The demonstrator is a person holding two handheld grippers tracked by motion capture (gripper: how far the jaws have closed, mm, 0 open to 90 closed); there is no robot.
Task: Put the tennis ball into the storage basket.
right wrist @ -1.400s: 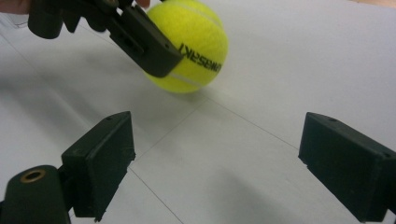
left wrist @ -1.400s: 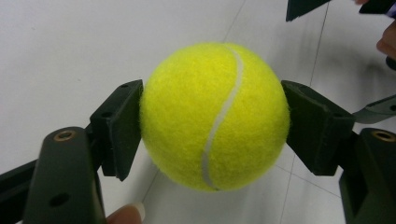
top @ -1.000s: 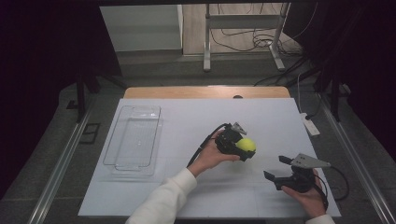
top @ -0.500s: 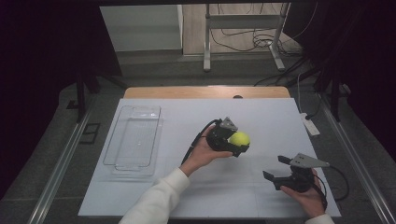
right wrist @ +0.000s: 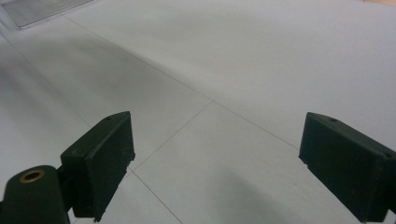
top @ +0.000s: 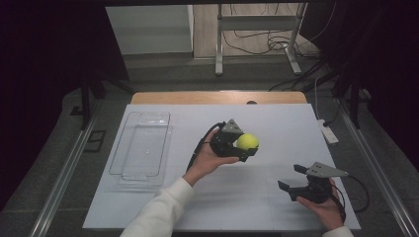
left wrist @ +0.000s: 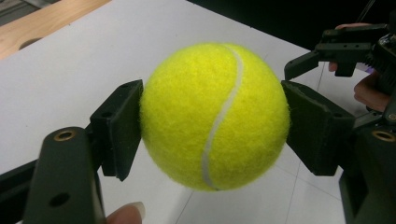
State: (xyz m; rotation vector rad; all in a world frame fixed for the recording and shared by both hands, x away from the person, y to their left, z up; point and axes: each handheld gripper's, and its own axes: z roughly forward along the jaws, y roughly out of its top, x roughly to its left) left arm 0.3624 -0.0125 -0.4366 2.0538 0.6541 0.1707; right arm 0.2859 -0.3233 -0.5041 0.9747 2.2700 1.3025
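- Progress: tennis ball (top: 247, 142) picked up, clear of the white table (top: 276, 118); placing is left, and the clear tray (top: 141, 148) well off to the left looks the likely goal (my guess).
- Left gripper (top: 245, 146): pads pinch the ball on both sides, mid-table.
- Right gripper (top: 291, 180): jaws spread, nothing between.
- Ball: fuzzy yellow-green felt, white curved seam (left wrist: 224, 112), round, barely squashed.

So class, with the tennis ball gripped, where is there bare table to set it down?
Free: the white sheet between the clear tray and the right gripper, plus the far strip behind the tennis ball in the left gripper. The tray itself lies empty. Crowded: the near right corner.
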